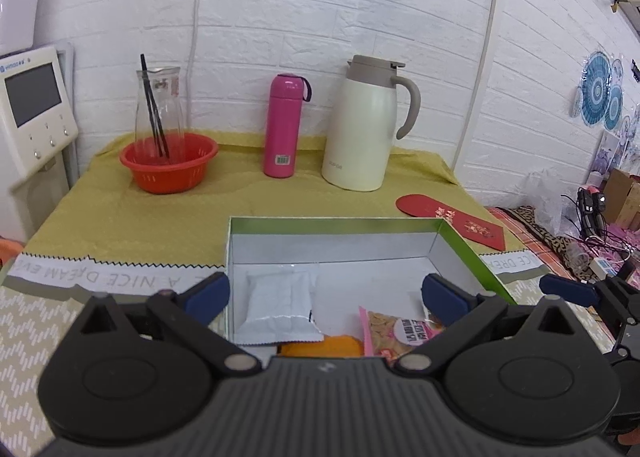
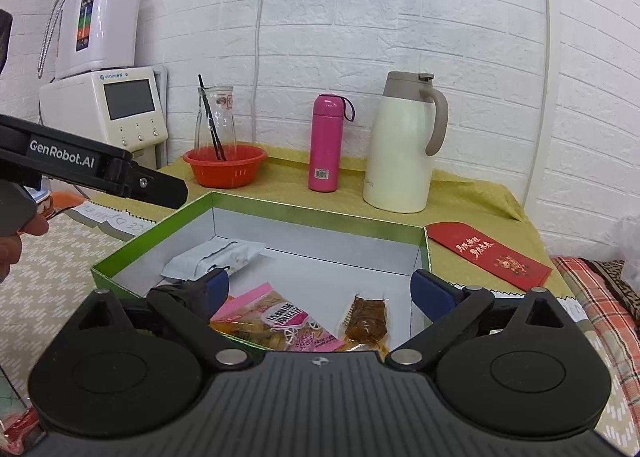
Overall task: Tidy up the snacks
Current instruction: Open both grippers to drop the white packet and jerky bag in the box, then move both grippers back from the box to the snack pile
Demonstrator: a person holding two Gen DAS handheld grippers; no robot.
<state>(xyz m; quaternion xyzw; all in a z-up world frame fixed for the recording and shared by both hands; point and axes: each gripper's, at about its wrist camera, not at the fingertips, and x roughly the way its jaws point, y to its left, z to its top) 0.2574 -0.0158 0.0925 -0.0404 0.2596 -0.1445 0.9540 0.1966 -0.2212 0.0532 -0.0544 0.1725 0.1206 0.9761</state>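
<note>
Green box holds three snack packets; both grippers gape wide, empty

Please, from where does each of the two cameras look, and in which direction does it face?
Left wrist: sits on the left gripper, looking forward and slightly down into the green box toward the brick wall; its own open blue-tipped fingers show, with the right gripper at the right edge.
Right wrist: sits on the right gripper, facing the same box from further right; the left gripper's side and a hand show at left.
Both share: box, white packet, pink packet, pink bottle, cream jug, red basket.
</note>
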